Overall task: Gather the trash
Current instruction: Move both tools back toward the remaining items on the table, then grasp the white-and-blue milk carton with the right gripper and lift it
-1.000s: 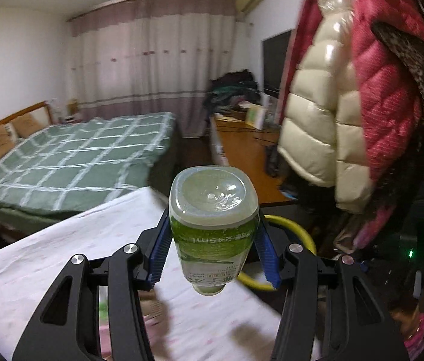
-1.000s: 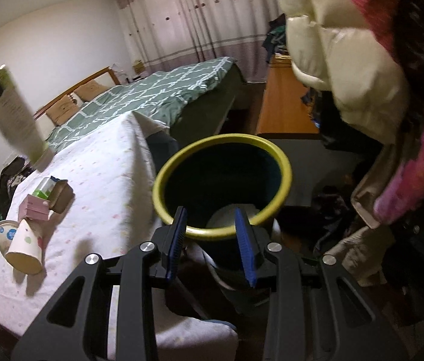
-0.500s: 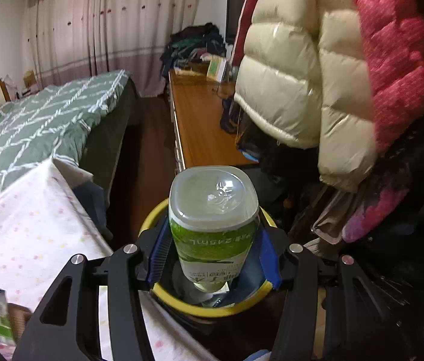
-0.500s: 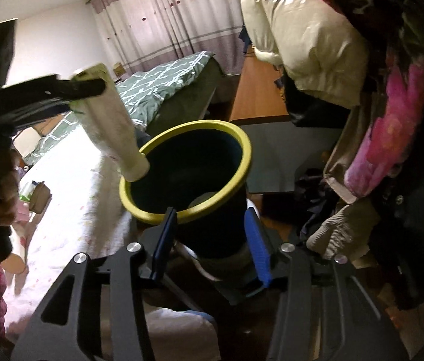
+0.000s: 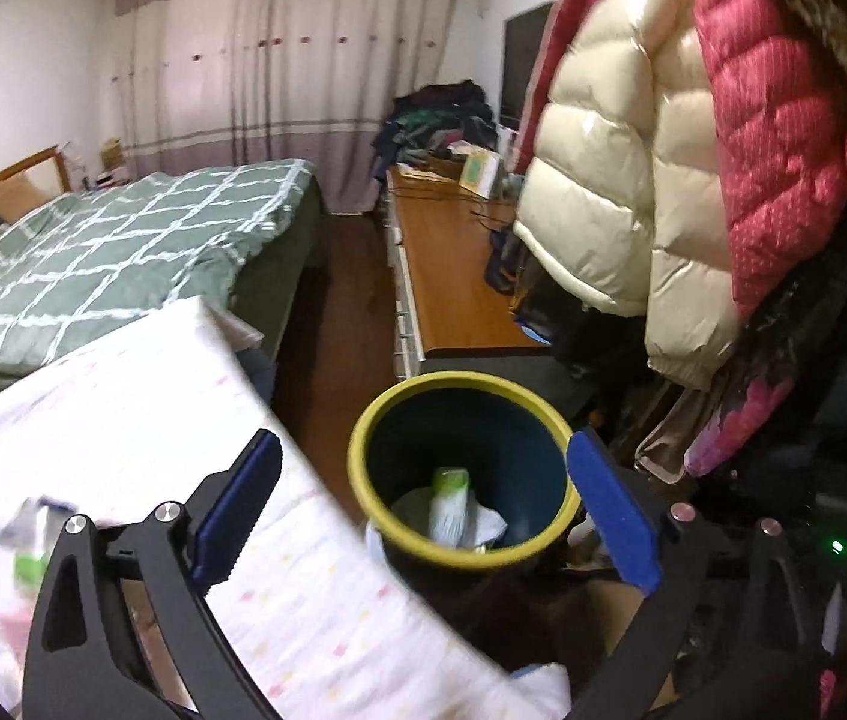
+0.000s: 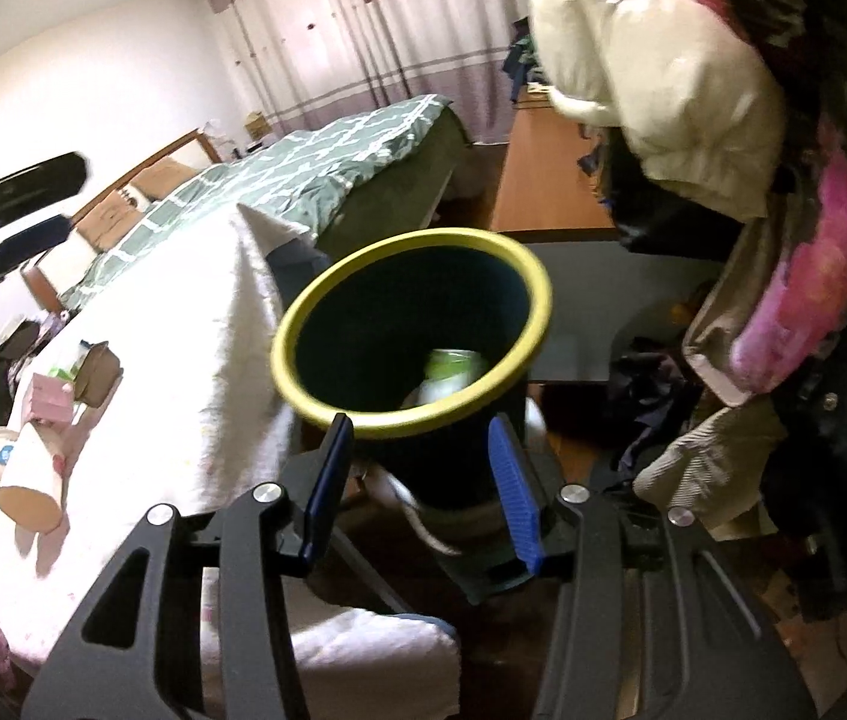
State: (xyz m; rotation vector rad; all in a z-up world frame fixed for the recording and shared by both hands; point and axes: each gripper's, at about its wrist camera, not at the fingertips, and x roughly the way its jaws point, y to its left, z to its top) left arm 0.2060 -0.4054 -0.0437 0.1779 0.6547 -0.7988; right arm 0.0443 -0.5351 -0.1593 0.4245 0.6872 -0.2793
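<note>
Below the left claw point(image 5: 423, 492), wide open and empty, a green-labelled bottle point(image 5: 450, 504) lies inside the yellow-rimmed bin point(image 5: 363, 480).

Left wrist view: the bin sits at lower centre of the frame, just beside the cloth-covered surface point(image 5: 123, 420) at lower left; the bottle rests on white scraps at the bin's bottom. Blurred trash items point(image 5: 33, 546) lie on the surface at far left. Puffy jackets point(image 5: 633, 180) hang at upper right, a green checked bed point(image 5: 111, 252) at left.
Right wrist view: the right claw point(image 6: 420, 480) is parted with nothing between its blue pads, the bin's dark wall point(image 6: 459, 468) just ahead. The bottle point(image 6: 450, 369) shows inside the bin. At lower left of the frame, a paper cup point(image 6: 27, 480), a pink box point(image 6: 51, 399) and a small carton point(image 6: 96, 366) lie on the surface point(image 6: 183, 330); the left claw point(image 6: 9, 204) shows at the left edge.
</note>
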